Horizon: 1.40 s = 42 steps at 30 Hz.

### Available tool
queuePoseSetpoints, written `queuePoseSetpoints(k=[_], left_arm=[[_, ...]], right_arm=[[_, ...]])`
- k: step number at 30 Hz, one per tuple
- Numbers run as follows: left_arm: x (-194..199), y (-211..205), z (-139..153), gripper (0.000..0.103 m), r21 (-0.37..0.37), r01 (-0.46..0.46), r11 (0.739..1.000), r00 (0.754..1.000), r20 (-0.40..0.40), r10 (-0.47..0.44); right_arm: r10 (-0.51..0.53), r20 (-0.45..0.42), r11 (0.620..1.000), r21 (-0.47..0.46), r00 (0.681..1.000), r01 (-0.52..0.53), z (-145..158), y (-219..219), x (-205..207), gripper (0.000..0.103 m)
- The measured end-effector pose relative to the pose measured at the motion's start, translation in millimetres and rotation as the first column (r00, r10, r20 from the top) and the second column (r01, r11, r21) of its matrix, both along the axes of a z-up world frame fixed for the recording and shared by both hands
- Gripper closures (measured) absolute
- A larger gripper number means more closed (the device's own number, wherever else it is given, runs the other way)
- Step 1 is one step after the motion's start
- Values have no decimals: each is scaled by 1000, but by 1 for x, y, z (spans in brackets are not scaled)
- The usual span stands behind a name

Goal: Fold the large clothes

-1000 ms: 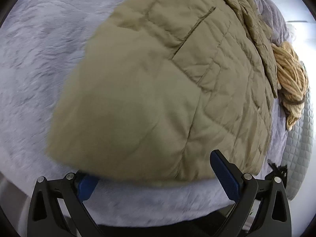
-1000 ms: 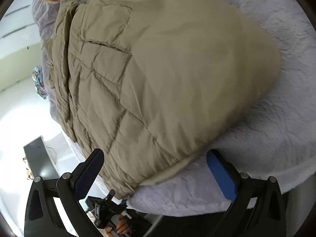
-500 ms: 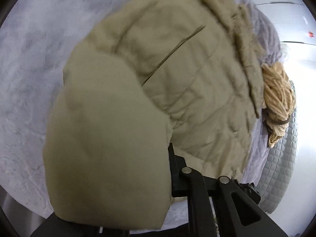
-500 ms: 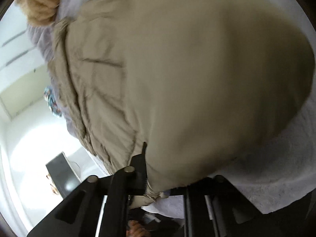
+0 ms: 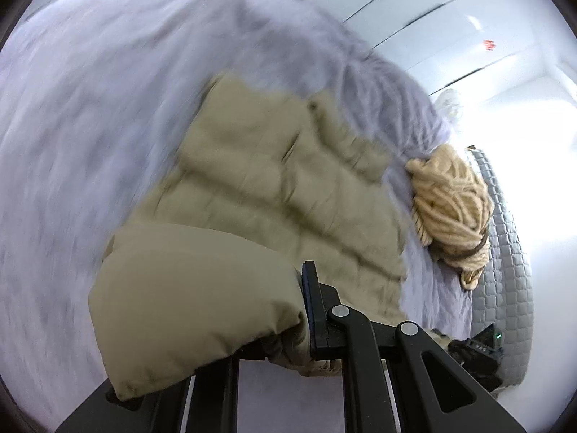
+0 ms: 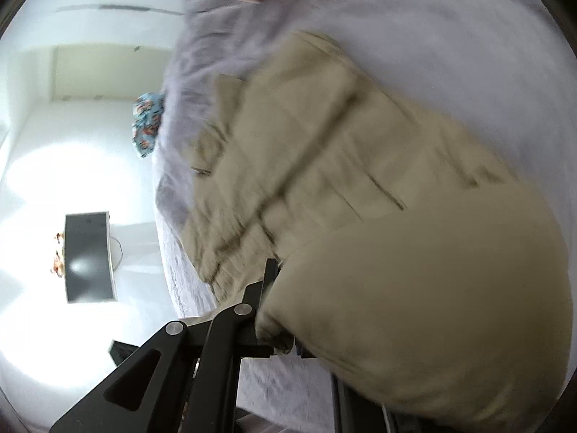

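On the bed's lilac blanket [image 5: 108, 115]: left hand-held gripper [image 5: 288, 310] and right hand-held gripper [image 6: 285, 306] both clamped on khaki quilted jacket [image 5: 274, 195] hem, lifted.

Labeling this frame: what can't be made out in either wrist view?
- Left tongs: one finger buried under the khaki jacket.
- Right tongs: far finger hidden by jacket fold.
- Jacket seams: motion-blurred, right view.
- Yarn bundle: cut by top edge, right view.
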<state>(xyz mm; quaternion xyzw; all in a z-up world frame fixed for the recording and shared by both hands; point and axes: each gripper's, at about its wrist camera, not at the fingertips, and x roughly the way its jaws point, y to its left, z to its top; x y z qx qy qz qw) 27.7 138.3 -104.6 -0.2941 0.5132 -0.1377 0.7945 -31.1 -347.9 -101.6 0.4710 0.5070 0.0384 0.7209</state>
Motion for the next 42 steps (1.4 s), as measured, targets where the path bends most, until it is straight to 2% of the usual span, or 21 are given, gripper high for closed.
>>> queuePoseSetpoints(k=[5,10,13,18,22,24,28,31,33,35,37,39,40,41,42], left_arm=[[63,-10,15,88,81,12,997,995,98,-20],[130,-21,11,88,143,-4,990,989,146,-18],[169,-26,0,88,179,-22,984,987,158,-6],[221,-36,-42,88,257,-36,966,992,127,3],[246,-45,-84,88,320,-7,948,996,83,-20],[252,-51,-96,88,353,11,936,996,79,-41],[256,-54,-99,88,372,14,928,997,71,-43],[249,-47,-85,87,353,0,936,997,74,-28],[237,-42,-70,74,346,-5,938,994,100,-32],[220,-36,-51,23,367,-40,929,988,156,-19],[205,-32,-32,20,405,-66,912,974,226,-30],[196,-32,-23,20,428,-32,903,969,236,-77],[193,-33,-22,21,434,-14,901,967,235,-98],[192,-35,-23,21,439,11,898,966,226,-123],[191,-38,-25,22,452,39,891,965,215,-151]], right_arm=[[83,84,993,-87,993,-75,28,6,68,95],[128,111,980,-170,985,-108,28,7,150,95],[141,104,971,-208,984,-117,18,6,192,95],[154,64,955,-267,986,-132,-31,14,243,95],[135,39,959,-255,990,-121,-80,16,261,95],[114,43,968,-231,992,-102,-94,15,265,95],[124,30,968,-226,992,-114,-93,16,271,95],[144,29,963,-233,989,-133,-76,16,268,91],[165,48,957,-248,985,-148,-62,17,262,81],[178,68,948,-280,982,-153,-48,18,253,54],[183,107,940,-311,977,-142,-32,18,238,44],[190,116,935,-323,975,-144,-24,20,225,45],[200,111,928,-340,974,-152,-22,22,217,52],[213,99,916,-366,972,-163,-21,24,213,66],[229,76,898,-401,970,-181,-22,27,209,73]])
